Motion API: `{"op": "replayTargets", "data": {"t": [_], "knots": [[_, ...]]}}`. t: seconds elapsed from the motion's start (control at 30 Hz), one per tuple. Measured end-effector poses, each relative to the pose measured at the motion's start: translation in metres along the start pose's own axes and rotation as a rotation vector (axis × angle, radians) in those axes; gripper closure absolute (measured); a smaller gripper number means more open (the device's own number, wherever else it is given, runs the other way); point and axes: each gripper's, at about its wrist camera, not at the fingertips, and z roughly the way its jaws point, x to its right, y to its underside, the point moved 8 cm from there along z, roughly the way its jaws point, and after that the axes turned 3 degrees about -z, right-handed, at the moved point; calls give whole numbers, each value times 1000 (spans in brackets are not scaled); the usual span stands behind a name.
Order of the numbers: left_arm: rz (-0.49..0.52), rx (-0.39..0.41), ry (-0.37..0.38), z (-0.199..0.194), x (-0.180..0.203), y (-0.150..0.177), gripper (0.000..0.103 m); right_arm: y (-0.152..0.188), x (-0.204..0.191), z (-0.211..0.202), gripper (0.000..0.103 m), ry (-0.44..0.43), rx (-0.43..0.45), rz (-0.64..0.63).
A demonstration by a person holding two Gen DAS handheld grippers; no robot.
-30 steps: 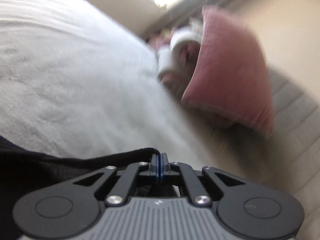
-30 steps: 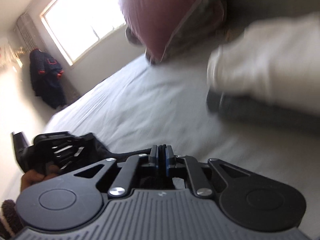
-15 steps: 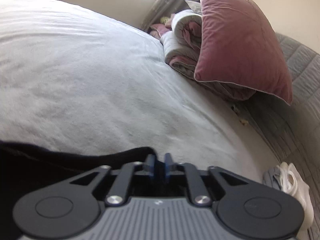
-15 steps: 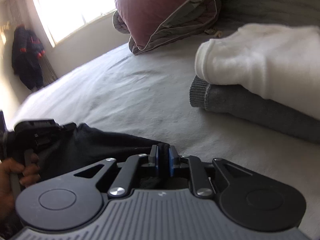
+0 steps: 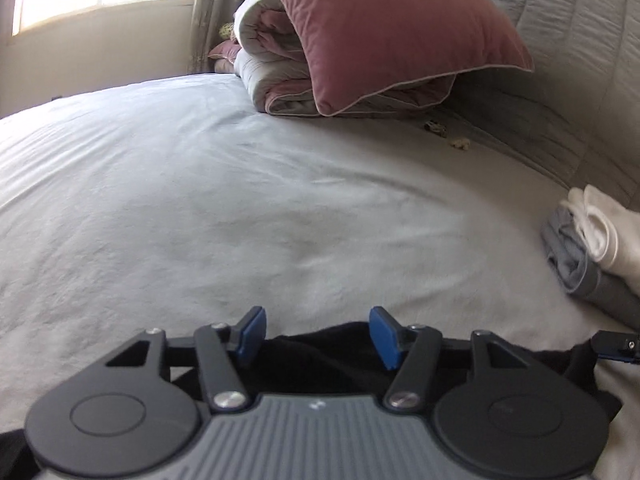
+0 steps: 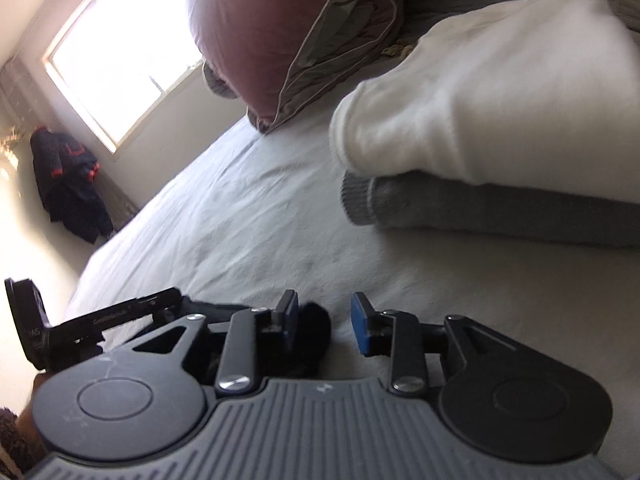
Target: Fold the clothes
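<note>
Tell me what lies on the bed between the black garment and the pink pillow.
Nothing: in the left wrist view, only bare white sheet stretches from the black garment to the pink pillow.

Daylight pours through a window at far left, blown out to white glare in both views. The bed sheet is softly lit with faint shadows in its creases. Fisheye curvature bends the edges, corners go dark, and the right wrist view is slightly blurred.
</note>
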Motion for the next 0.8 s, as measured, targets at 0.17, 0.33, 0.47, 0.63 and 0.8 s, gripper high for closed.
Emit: {"op": "replayTargets", "data": {"t": [0.17,0.33,0.47,0.63,0.8], "knots": [[64,8,-11,3,11,8,64,7,-10,4,68,22,-13,-95],[139,-10,-22,-2,19,9,87,26,-32,1,69,29,-165,-376],[136,-34,-10,-6,14,6,79,29,-34,-10,62,-5,-211,-406],[52,-29,47,-5,10,3,69,2,-8,-14,60,-96,-64,-95],[-44,-11,97,-4,9,2,66,6,5,1,65,-31,-27,11]]}}
